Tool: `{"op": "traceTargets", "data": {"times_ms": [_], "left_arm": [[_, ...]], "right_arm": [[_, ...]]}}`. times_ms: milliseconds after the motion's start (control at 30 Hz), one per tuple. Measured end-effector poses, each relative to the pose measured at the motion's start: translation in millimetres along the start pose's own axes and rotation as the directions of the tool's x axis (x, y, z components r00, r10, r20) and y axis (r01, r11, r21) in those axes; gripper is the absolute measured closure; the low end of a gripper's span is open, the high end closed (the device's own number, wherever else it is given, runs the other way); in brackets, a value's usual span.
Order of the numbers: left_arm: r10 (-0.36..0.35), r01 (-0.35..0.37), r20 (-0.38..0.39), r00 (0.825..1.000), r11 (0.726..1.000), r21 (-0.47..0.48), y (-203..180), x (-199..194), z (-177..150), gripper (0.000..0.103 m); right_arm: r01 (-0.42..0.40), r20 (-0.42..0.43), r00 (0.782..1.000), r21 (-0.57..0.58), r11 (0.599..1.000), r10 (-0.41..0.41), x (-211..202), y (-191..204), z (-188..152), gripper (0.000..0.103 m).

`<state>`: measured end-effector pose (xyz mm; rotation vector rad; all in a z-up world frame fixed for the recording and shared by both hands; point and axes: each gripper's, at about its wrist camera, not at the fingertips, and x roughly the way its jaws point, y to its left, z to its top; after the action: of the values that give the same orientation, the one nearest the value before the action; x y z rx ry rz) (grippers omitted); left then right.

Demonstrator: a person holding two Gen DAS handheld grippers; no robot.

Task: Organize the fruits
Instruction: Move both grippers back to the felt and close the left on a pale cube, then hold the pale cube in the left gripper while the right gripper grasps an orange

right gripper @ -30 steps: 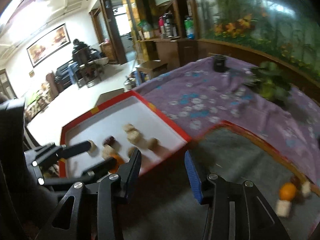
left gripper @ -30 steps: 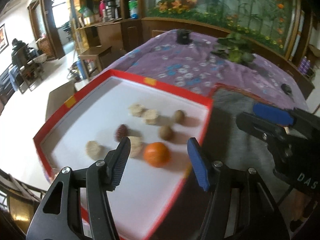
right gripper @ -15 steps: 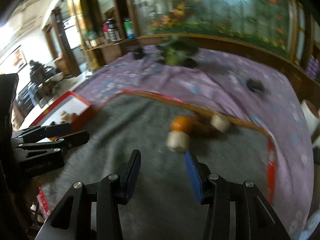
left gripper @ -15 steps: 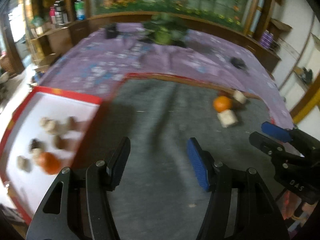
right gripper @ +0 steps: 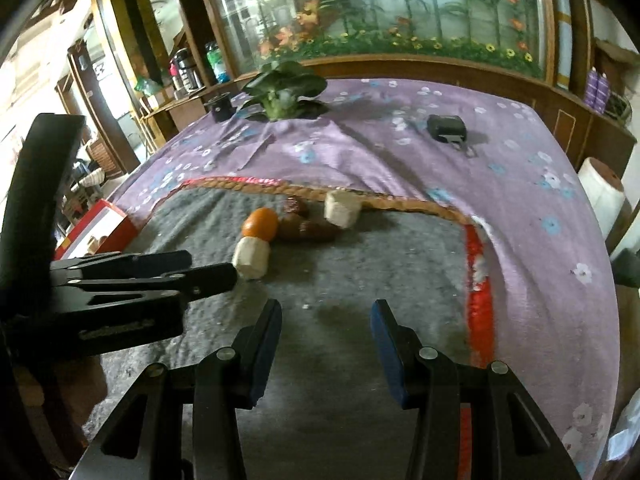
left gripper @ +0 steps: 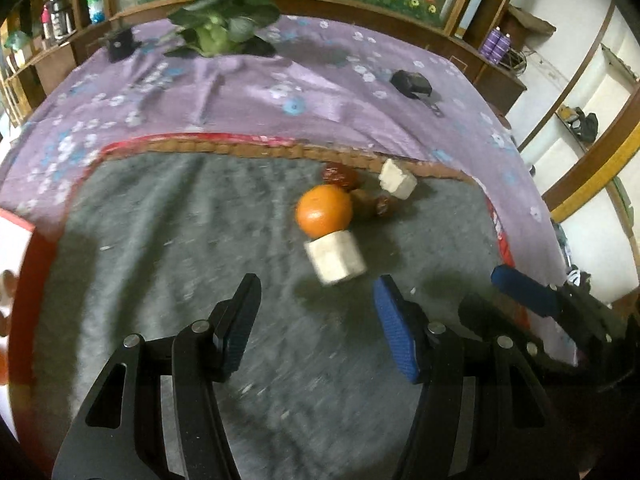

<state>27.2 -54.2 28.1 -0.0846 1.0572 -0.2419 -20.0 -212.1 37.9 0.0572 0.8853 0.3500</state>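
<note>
An orange (left gripper: 323, 210) lies on the grey mat (left gripper: 168, 248) with a pale cut chunk (left gripper: 335, 258) in front of it, dark red-brown fruits (left gripper: 340, 175) behind it and a second pale chunk (left gripper: 397, 179) at the mat's far edge. The same pile shows in the right wrist view, with the orange (right gripper: 260, 222) leftmost. My left gripper (left gripper: 316, 300) is open and empty, just short of the near chunk. My right gripper (right gripper: 326, 322) is open and empty, to the right of the left gripper (right gripper: 208, 276).
The red-rimmed white tray (left gripper: 24, 248) with more fruit is at the far left, also in the right wrist view (right gripper: 114, 224). On the purple cloth (left gripper: 248, 92) lie a leafy green vegetable (left gripper: 224, 24), a small black box (left gripper: 120, 44) and a black device (left gripper: 412, 82).
Both grippers have swung right, from over the tray to the fruit pile on the mat. The left gripper has closed in on the near pale chunk. Both stayed open.
</note>
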Motion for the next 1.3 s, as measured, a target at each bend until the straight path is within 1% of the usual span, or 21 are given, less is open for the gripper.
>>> {"op": "traceTargets", "data": {"times_ms": [67,167,267,300,333,367,400,500,600,700,800,900,967,1067,1100,1200,1300], "left_arm": [[0.013,-0.013,-0.004,1.0,1.0,0.002,-5,9,4,0.044],[0.017,-0.017,-0.019,1.0,1.0,-0.017,-2,18,6,0.044],[0.022,-0.022,0.001,1.0,1.0,-0.01,-1,19,7,0.045],[0.024,-0.024,0.004,1.0,1.0,-0.009,0,19,7,0.055],[0.022,-0.021,0.015,1.0,1.0,-0.002,1,18,7,0.058],[-0.006,0.006,0.018,1.0,1.0,0.006,2,16,7,0.071],[-0.02,0.02,0.009,1.0,1.0,0.016,2,14,6,0.071],[0.046,-0.049,0.04,0.998,0.997,0.058,5,4,2,0.071],[0.043,-0.045,0.041,0.998,0.998,0.038,23,-8,-4,0.071],[0.079,-0.081,0.062,0.995,0.996,0.028,36,-20,-8,0.071],[0.1,-0.101,0.079,0.992,0.995,0.011,50,-30,-12,0.071],[0.097,-0.096,0.081,0.992,0.995,-0.006,59,-33,-14,0.071],[0.103,-0.102,0.086,0.991,0.995,-0.011,64,-36,-16,0.071],[0.111,-0.11,0.087,0.99,0.994,-0.015,68,-37,-19,0.071],[0.108,-0.107,0.084,0.991,0.994,-0.018,70,-37,-21,0.071],[0.111,-0.109,0.078,0.991,0.994,-0.031,76,-38,-24,0.071],[0.114,-0.111,0.083,0.99,0.993,-0.038,80,-43,-27,0.071]], "right_arm": [[0.0,0.0,1.0,0.002,1.0,0.0,1,-2,1,0.058],[-0.006,0.001,1.0,0.007,1.0,0.006,3,-6,3,0.057],[-0.024,-0.014,1.0,-0.002,1.0,0.024,11,-5,8,0.057],[-0.024,-0.014,1.0,-0.002,1.0,0.024,11,-5,8,0.057],[-0.028,-0.019,0.999,-0.006,1.0,0.028,13,-3,9,0.057],[-0.035,-0.025,0.999,-0.012,0.999,0.035,15,-1,10,0.057],[-0.04,-0.028,0.999,-0.014,0.999,0.04,17,0,11,0.057],[-0.072,-0.04,0.997,-0.004,0.997,0.072,23,5,17,0.057],[-0.103,-0.046,0.994,0.0,0.995,0.103,29,13,22,0.057],[-0.104,-0.057,0.993,-0.016,0.994,0.103,38,25,29,0.057],[-0.149,-0.061,0.987,0.001,0.989,0.149,50,36,36,0.057],[-0.147,-0.074,0.986,0.053,0.988,0.151,73,47,48,0.057],[-0.145,-0.08,0.986,0.06,0.988,0.15,80,50,51,0.057],[-0.098,-0.078,0.992,0.075,0.992,0.104,94,54,56,0.057],[-0.097,-0.063,0.993,0.092,0.991,0.103,95,54,58,0.058],[-0.08,-0.039,0.996,0.104,0.991,0.085,97,51,61,0.072],[-0.093,-0.036,0.995,0.112,0.989,0.098,94,48,59,0.073]]}}
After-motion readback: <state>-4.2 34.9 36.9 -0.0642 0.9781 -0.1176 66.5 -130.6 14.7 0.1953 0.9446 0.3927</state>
